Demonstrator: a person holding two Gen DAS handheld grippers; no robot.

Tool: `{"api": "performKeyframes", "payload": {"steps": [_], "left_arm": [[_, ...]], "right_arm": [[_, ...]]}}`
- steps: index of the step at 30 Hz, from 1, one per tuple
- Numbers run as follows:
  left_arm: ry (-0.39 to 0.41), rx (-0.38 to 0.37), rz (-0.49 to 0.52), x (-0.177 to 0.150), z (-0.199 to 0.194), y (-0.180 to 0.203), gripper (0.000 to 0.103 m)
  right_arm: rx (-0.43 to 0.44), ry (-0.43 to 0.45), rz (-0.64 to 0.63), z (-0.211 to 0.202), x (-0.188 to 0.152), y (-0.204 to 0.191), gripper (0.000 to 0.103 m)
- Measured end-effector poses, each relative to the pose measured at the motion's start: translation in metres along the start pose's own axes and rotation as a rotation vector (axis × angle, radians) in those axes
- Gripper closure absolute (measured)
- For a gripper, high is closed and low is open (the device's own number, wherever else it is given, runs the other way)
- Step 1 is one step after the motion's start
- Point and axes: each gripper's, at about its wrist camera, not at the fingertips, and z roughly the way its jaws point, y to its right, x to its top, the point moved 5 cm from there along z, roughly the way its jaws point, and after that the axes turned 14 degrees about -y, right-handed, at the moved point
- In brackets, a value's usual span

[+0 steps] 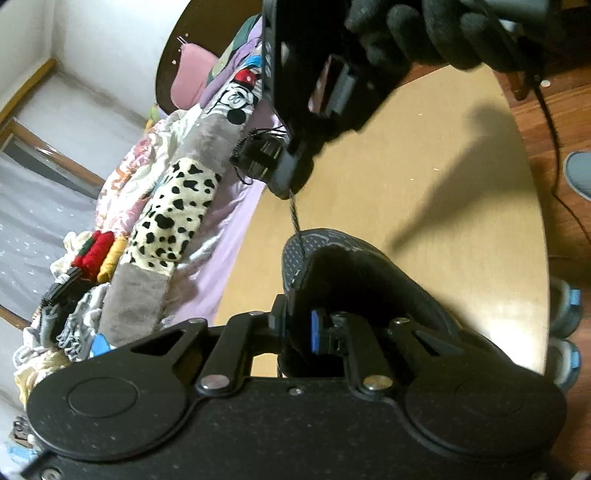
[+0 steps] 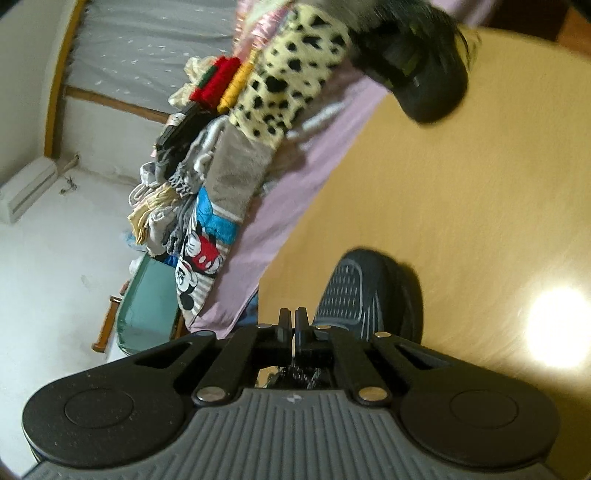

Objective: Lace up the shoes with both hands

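Here both fingers pinch: left gripper (image 1: pixel 301 325) on the mesh shoe's (image 1: pixel 332 266) collar, right gripper (image 1: pixel 286 184) on its braided lace (image 1: pixel 295 218).

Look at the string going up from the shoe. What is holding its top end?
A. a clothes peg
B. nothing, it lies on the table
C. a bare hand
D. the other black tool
D: in the left wrist view the shoelace rises taut from the shoe into the tip of the right tool, held by a black-gloved hand.
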Motion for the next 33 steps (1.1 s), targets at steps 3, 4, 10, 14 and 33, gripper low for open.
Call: {"api": "performKeyframes", "payload": {"steps": [3, 4, 10, 14, 33], "left_arm": [[-0.006, -0.001, 0.026, -0.005, -0.006, 0.000, 0.092], [-0.003, 0.000, 0.032, -0.004, -0.008, 0.000, 0.092], [0.015, 0.004, 0.069, 0.000, -0.019, 0.003, 0.086], [0.030, 0.007, 0.095, 0.006, -0.023, 0.004, 0.058], [-0.008, 0.019, 0.789, -0.002, -0.024, 0.034, 0.096]], "right_arm": [[-0.006, 0.030, -0.049, -0.012, 0.004, -0.010, 0.100], [-0.007, 0.040, -0.064, -0.016, 0.006, -0.014, 0.100], [-0.010, 0.097, -0.127, -0.037, 0.009, -0.034, 0.100], [-0.008, 0.118, -0.171, -0.043, 0.005, -0.049, 0.100], [0.088, 0.222, -0.155, -0.088, 0.013, -0.063, 0.100]]}}
